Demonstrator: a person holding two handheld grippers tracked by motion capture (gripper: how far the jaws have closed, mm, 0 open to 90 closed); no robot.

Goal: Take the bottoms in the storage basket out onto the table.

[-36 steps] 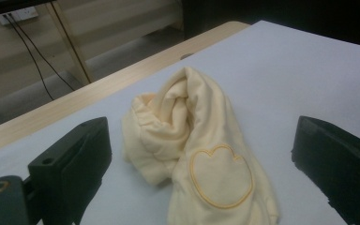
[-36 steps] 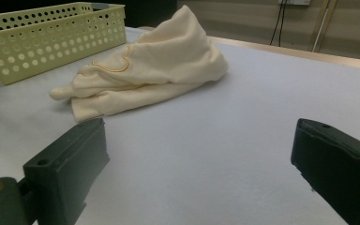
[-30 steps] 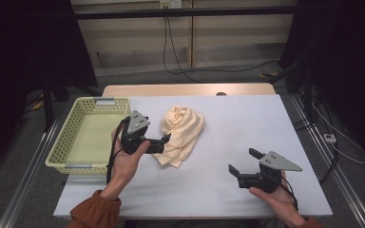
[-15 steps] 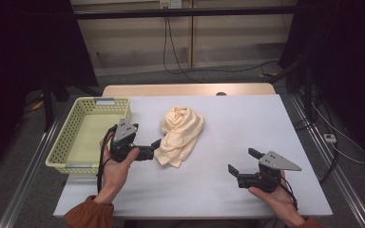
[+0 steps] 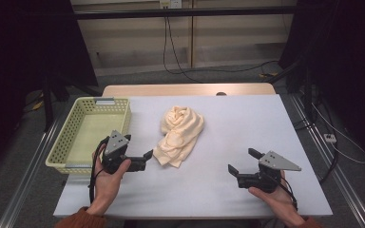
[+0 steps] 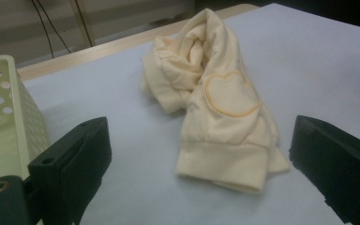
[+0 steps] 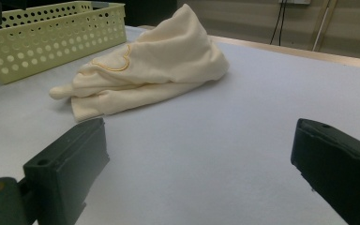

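A crumpled cream garment [image 5: 180,135] with a stitched heart outline lies in the middle of the white table. In the left gripper view the garment [image 6: 220,112] lies just ahead of the wide-apart jaws, its hem nearest. My left gripper [image 5: 141,160] is open and empty, a short gap left of the hem, pointing right at it. My right gripper [image 5: 242,160] is open and empty near the front right of the table, well apart from the garment [image 7: 154,70].
A pale green perforated basket [image 5: 92,101] stands at the table's left edge, beside the left hand; its wall [image 7: 51,35] shows behind the garment. The table [image 5: 247,118] is bare to the right. Cables run across the floor behind.
My left gripper has drawn back from the garment toward the front edge and a little left. The garment and my right gripper have stayed in place.
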